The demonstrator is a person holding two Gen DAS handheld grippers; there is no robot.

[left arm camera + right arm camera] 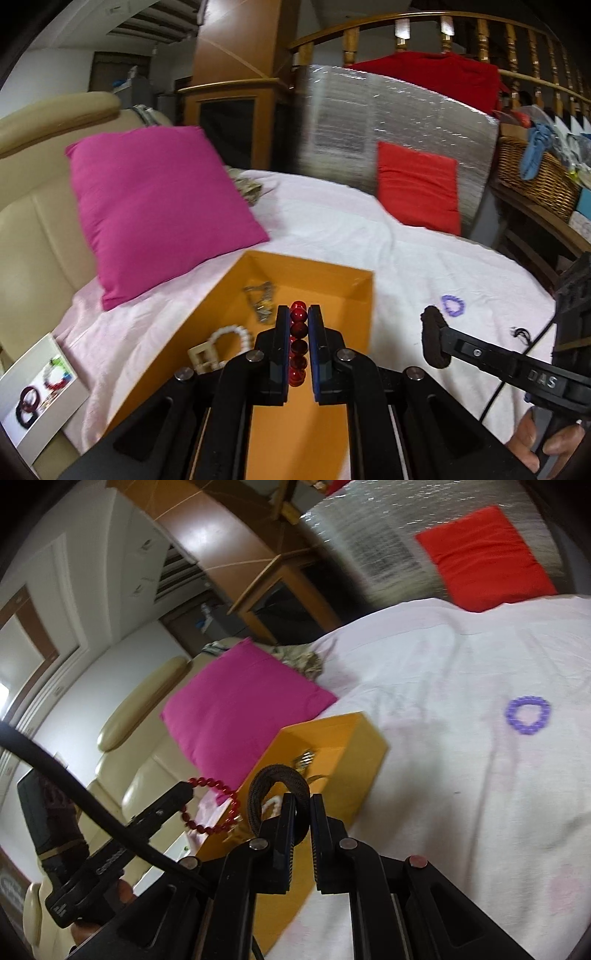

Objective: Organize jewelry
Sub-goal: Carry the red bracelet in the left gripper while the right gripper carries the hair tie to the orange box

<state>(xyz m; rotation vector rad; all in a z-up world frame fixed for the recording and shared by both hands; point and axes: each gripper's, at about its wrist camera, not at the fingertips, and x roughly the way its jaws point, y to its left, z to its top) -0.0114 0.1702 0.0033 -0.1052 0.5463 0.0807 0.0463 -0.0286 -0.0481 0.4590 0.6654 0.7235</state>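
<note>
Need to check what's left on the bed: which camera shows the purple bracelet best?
The right wrist view: the purple bracelet lies in the open as a full ring on the white sheet. The left wrist view shows it smaller and slightly blurred, near the right gripper.

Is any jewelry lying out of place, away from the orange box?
Yes. A purple bracelet lies alone on the white cloth, well apart from the orange box where other pieces are already collected.

Beige sofa (33, 221), wooden railing (406, 18) (blurred cabinet (229, 107))
</note>
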